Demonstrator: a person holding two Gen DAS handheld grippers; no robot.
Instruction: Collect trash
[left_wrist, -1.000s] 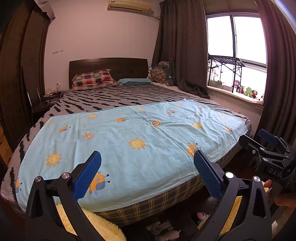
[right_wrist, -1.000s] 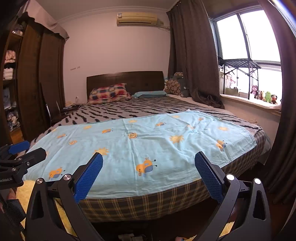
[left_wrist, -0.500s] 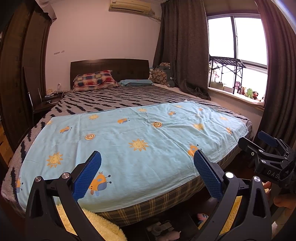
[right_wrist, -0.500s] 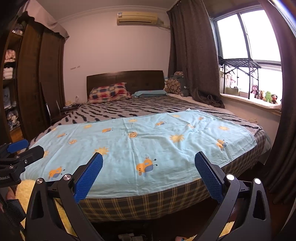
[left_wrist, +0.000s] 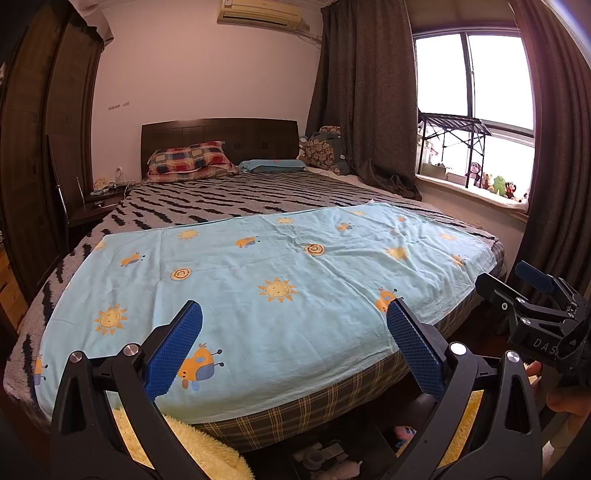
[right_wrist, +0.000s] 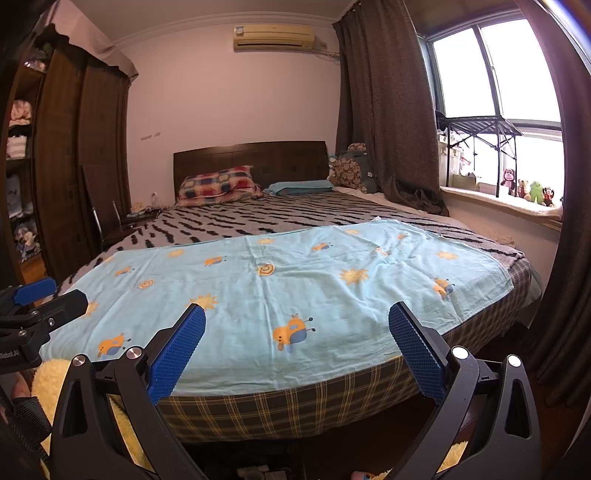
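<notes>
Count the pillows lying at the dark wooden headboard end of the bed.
2: a red, blue and yellow checked pillow on the left, a flat teal pillow right of it. The patterned bundle by the curtain may hide more.

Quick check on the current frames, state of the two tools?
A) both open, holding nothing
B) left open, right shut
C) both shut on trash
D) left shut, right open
A: the left tool and the right tool each show their blue pads spread wide apart, with only the light blue sheet on the bed visible in the gap and no trash between them.
</notes>
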